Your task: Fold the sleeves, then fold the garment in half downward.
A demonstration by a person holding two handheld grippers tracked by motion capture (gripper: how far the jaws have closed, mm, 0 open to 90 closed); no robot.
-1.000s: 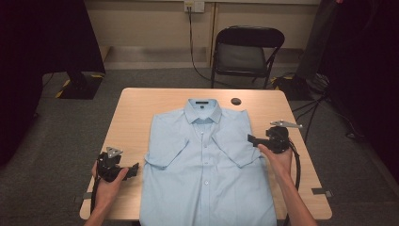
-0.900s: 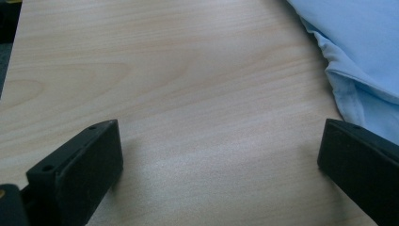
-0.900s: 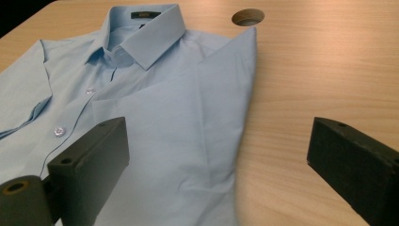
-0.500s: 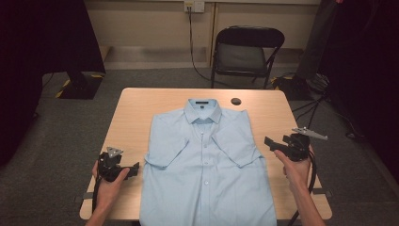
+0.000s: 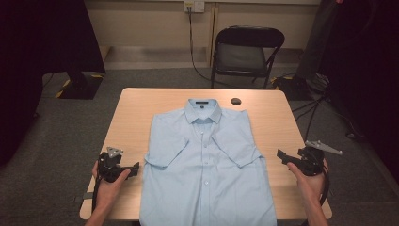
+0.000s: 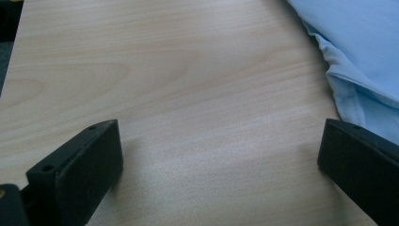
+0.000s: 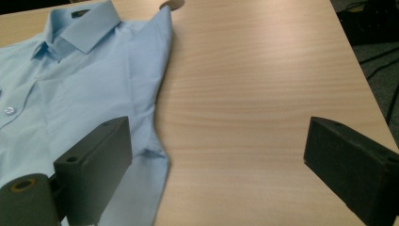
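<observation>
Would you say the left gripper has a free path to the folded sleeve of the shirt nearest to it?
Probably yes: the left gripper is open, just beside the folded sleeve, with bare table between them.

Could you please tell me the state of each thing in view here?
Shirt: flat on the table, buttoned, front up, both sleeves folded in over the front.
Left gripper: open, nothing between its jaws, beside the shirt.
Right gripper: open, nothing between its jaws, apart from the shirt.
Chair: unfolded, upright behind the table.
</observation>
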